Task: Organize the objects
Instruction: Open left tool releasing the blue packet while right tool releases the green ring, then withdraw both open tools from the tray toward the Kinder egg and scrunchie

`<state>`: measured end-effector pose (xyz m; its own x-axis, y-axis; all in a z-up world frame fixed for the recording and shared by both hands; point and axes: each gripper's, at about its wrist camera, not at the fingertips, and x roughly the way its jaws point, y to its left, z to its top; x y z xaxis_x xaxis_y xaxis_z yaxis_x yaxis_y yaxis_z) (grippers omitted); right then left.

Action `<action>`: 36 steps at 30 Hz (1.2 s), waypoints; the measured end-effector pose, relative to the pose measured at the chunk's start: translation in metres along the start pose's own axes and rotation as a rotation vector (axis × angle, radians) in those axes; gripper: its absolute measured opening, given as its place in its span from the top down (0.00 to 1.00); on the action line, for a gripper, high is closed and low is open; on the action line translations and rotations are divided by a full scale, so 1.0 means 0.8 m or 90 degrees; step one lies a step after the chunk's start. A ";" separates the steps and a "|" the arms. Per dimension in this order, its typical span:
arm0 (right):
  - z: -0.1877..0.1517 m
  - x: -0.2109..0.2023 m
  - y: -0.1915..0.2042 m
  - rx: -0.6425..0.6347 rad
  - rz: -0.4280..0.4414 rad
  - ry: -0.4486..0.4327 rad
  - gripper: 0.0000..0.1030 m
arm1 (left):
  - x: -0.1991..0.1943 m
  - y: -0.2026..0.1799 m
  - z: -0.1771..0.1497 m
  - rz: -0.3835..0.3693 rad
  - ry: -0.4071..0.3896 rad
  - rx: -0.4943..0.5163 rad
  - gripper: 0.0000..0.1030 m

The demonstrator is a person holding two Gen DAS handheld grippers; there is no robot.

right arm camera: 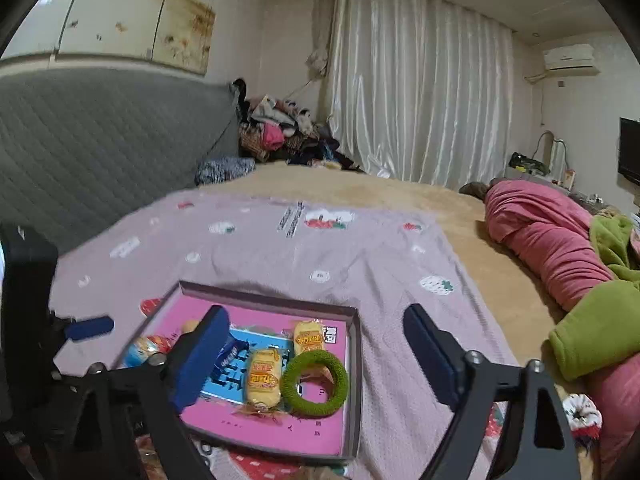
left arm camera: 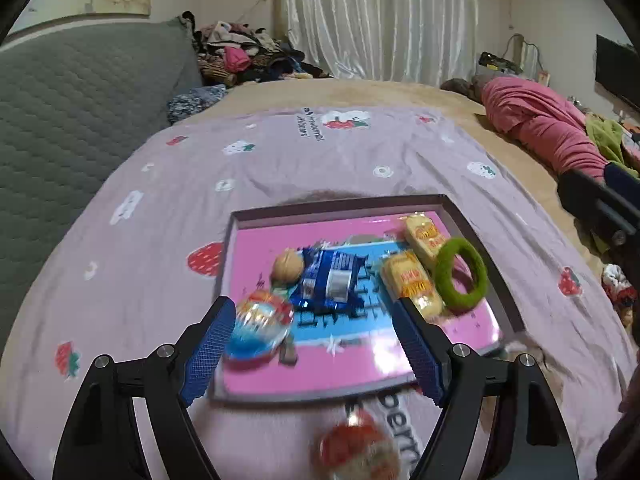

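Hovering over the bed, left gripper [left arm camera: 316,344] has jaws spread wide, nothing clamped. A blurred round red-and-blue snack pack [left arm camera: 260,328] sits just inside its left pad, no visible pinch. Right gripper [right arm camera: 316,356] also spread, empty; green ring [right arm camera: 315,383] lies in the gap between its jaws, lower down in the tray [right arm camera: 356,360]. Further in: two yellow snack packs [left arm camera: 412,284], blue wrapper [left arm camera: 330,278], walnut [left arm camera: 287,266]. Tray rests on the strawberry-print sheet [left arm camera: 320,160]. Beyond, pink bedding [left arm camera: 540,124] and white curtain [left arm camera: 380,16].
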<state>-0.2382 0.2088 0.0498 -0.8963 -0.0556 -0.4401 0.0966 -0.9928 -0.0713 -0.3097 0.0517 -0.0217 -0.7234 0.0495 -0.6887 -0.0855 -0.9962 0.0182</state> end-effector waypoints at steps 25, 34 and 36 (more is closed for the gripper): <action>-0.001 -0.129 0.033 -0.065 -0.019 0.110 0.06 | -0.200 0.034 -0.034 0.016 -0.039 -0.053 0.21; 0.007 -0.170 0.034 -0.064 -0.021 0.092 0.02 | -0.248 0.034 -0.035 0.032 -0.063 -0.044 0.20; 0.009 -0.180 0.032 -0.057 -0.015 0.087 0.02 | -0.254 0.035 -0.038 0.034 -0.064 -0.043 0.20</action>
<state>-0.1097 0.1903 0.1179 -0.8322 -0.0112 -0.5544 0.1199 -0.9798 -0.1601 -0.1442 0.0116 0.0965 -0.7910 -0.0007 -0.6118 -0.0006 -1.0000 0.0018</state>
